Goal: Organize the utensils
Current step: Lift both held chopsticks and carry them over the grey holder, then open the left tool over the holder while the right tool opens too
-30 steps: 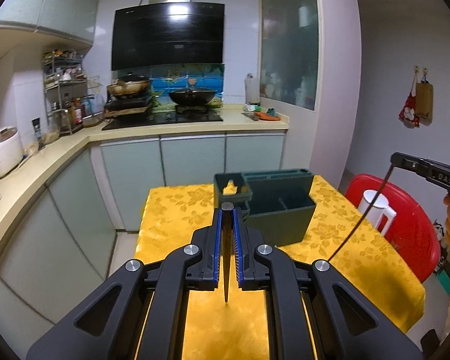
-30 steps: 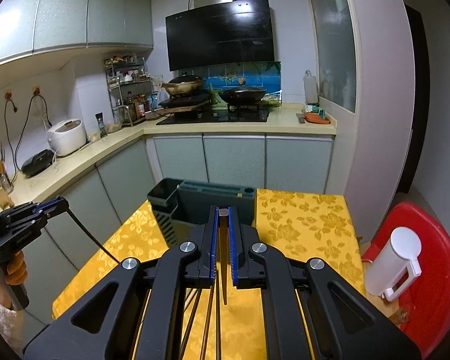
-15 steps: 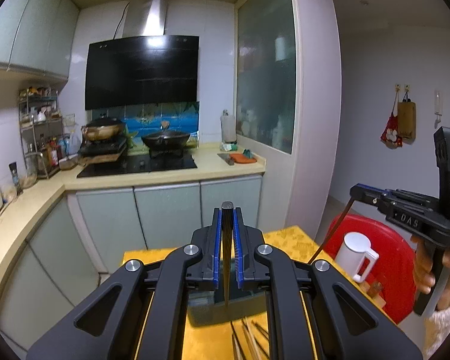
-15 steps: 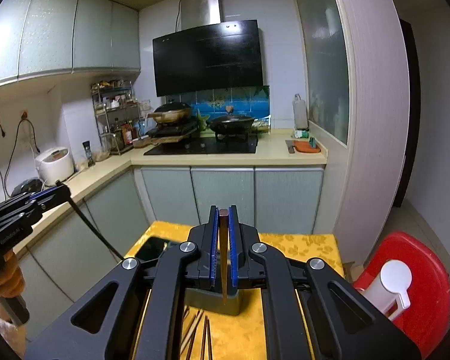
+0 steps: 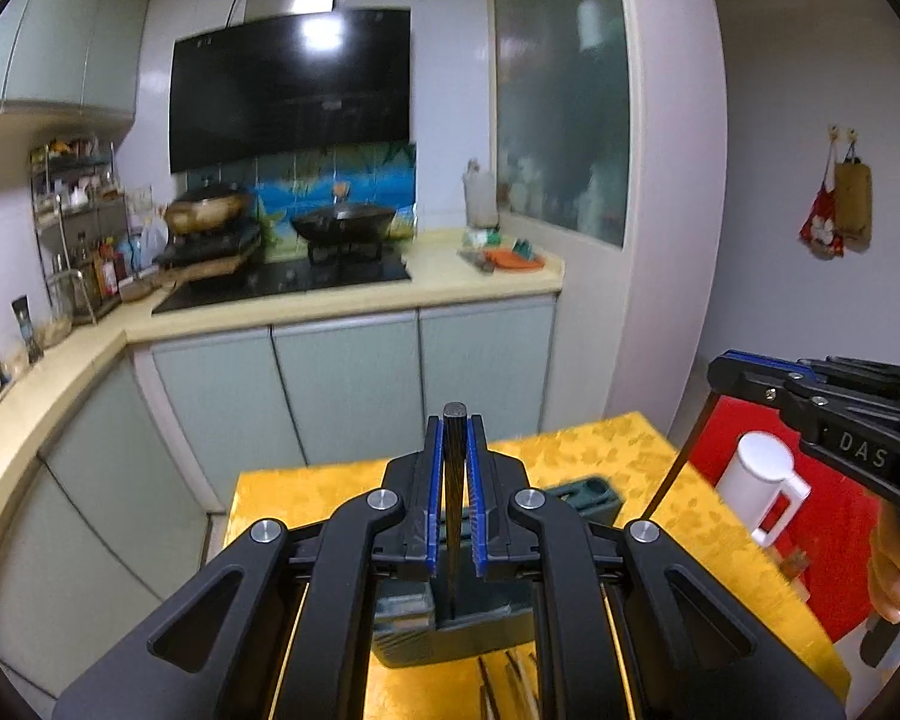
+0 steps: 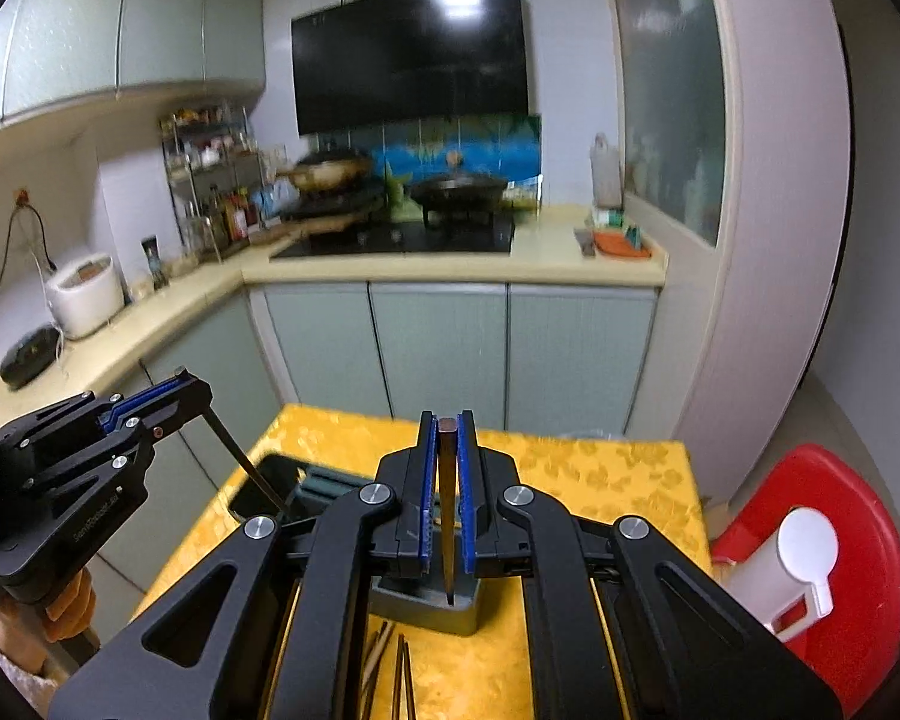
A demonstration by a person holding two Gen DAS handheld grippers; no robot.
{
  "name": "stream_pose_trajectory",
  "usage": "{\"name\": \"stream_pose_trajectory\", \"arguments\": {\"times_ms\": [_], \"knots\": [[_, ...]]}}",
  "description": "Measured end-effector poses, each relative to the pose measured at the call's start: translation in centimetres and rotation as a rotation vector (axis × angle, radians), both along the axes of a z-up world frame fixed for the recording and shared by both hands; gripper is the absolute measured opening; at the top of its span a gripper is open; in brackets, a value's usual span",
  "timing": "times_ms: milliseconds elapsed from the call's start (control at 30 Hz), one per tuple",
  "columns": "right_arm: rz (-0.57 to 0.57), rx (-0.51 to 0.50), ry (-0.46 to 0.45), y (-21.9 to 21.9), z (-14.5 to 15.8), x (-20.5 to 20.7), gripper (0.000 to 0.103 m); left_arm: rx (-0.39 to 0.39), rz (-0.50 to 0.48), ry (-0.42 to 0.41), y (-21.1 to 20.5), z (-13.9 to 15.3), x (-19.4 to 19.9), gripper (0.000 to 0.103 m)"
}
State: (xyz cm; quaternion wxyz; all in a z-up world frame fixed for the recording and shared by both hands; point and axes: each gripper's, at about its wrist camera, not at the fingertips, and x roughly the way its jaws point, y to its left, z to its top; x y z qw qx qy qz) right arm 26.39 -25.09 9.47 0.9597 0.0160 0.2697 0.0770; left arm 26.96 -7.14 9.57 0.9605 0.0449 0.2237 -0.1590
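Observation:
My left gripper (image 5: 455,426) is shut on a dark chopstick (image 5: 452,516) that hangs down between the blue pads. Its lower end shows over the dark green utensil holder (image 5: 411,639) on the yellow tablecloth. My right gripper (image 6: 447,423) is shut on a brown chopstick (image 6: 447,516), whose tip points at the same holder (image 6: 468,612). Each view shows the other gripper from the side: the right gripper (image 5: 727,365) and the left gripper (image 6: 189,387), each with its chopstick slanting down. Loose chopsticks (image 6: 402,678) lie on the cloth before the holder.
The yellow table (image 6: 600,468) stands in front of pale kitchen cabinets (image 5: 348,384). A red stool (image 6: 858,540) carrying a white jug (image 6: 804,558) stands to the right of it. The counter holds a hob with woks (image 5: 342,222) and a rice cooker (image 6: 84,294).
Both grippers have travelled over the table with their chopsticks still clamped. The holder has slid from ahead of the fingertips to underneath them in both views. The two grippers now stand closer together.

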Motion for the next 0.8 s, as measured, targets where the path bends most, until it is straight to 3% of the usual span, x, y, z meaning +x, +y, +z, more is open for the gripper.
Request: {"name": "stream_pose_trajectory", "arguments": {"times_ms": [167,333,400,433,467,533,667,800], "knots": [[0.001,-0.007,0.043,0.4,-2.6,1.0,0.007,0.003,0.019,0.054,0.6,-2.7,1.2,0.007],[0.009,-0.005,0.035,0.5,-2.8,1.0,0.009,-0.014,0.022,0.081,1.0,-3.6,1.4,0.009],[0.013,-0.009,0.038,0.6,-2.8,0.8,0.010,-0.021,0.018,0.075,1.1,-3.4,1.2,0.028],[0.008,-0.018,0.033,0.6,-2.7,0.8,0.019,-0.023,0.022,0.065,1.1,-3.2,1.1,0.035],[-0.004,-0.029,0.022,0.5,-2.6,0.7,0.035,-0.026,0.029,0.047,1.2,-2.9,0.8,0.046],[-0.025,-0.033,-0.004,0.4,-2.4,0.3,0.051,-0.037,0.032,0.035,1.2,-2.3,0.5,0.053],[-0.035,-0.042,-0.029,0.1,-1.8,-0.4,0.051,-0.058,0.041,0.023,1.9,-1.6,-0.4,0.067],[-0.046,-0.040,-0.042,-0.3,-1.4,-1.1,0.051,-0.070,0.059,0.015,2.7,-1.2,-1.2,0.074]]}}
